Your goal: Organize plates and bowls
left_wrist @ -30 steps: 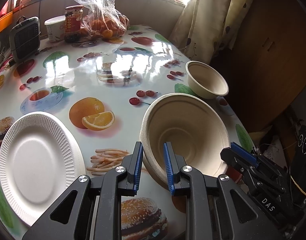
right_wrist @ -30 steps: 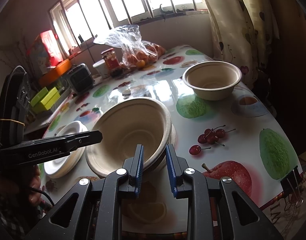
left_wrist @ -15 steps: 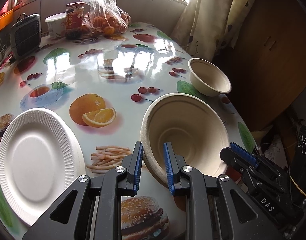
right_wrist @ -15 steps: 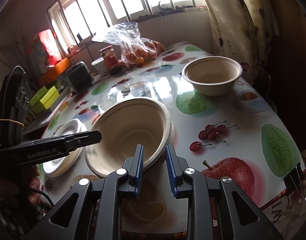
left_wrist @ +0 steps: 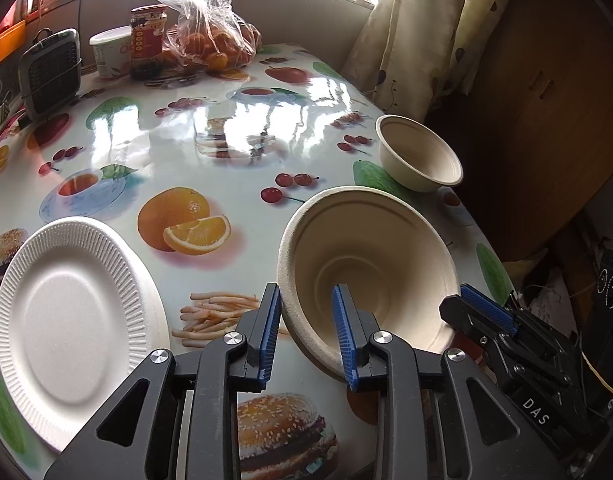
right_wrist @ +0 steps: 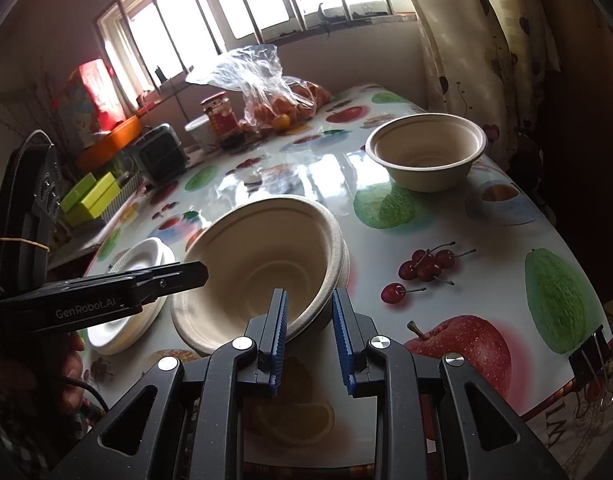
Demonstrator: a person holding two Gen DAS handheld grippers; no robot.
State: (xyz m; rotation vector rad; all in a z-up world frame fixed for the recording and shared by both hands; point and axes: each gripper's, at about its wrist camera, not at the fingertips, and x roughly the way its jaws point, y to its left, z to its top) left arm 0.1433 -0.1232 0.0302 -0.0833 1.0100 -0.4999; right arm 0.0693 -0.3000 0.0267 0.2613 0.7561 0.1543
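Note:
Both grippers hold one large beige bowl [left_wrist: 370, 256], tilted above the table; it also shows in the right wrist view [right_wrist: 262, 264]. My left gripper [left_wrist: 306, 332] is shut on its left rim. My right gripper [right_wrist: 308, 332] is shut on its right rim, and its blue-padded fingers [left_wrist: 482, 312] show in the left wrist view. A second rim edge under the bowl suggests nested bowls. A smaller beige bowl [left_wrist: 418, 156] stands near the table's right edge, also in the right wrist view [right_wrist: 426, 152]. A white ribbed paper plate [left_wrist: 70, 324] lies at the left, also in the right wrist view [right_wrist: 134, 292].
The table [left_wrist: 210, 148] has a glossy fruit-print cloth. At the back stand a bag of oranges [left_wrist: 210, 36], a jar [left_wrist: 146, 40], a white tub [left_wrist: 106, 52] and a small black heater [left_wrist: 50, 72]. A curtain [left_wrist: 418, 32] and wooden cabinet [left_wrist: 546, 92] lie to the right.
Both grippers and the held bowl have shifted slightly; the small bowl and back objects appear a little nearer and lower in the views. The grip is unchanged.

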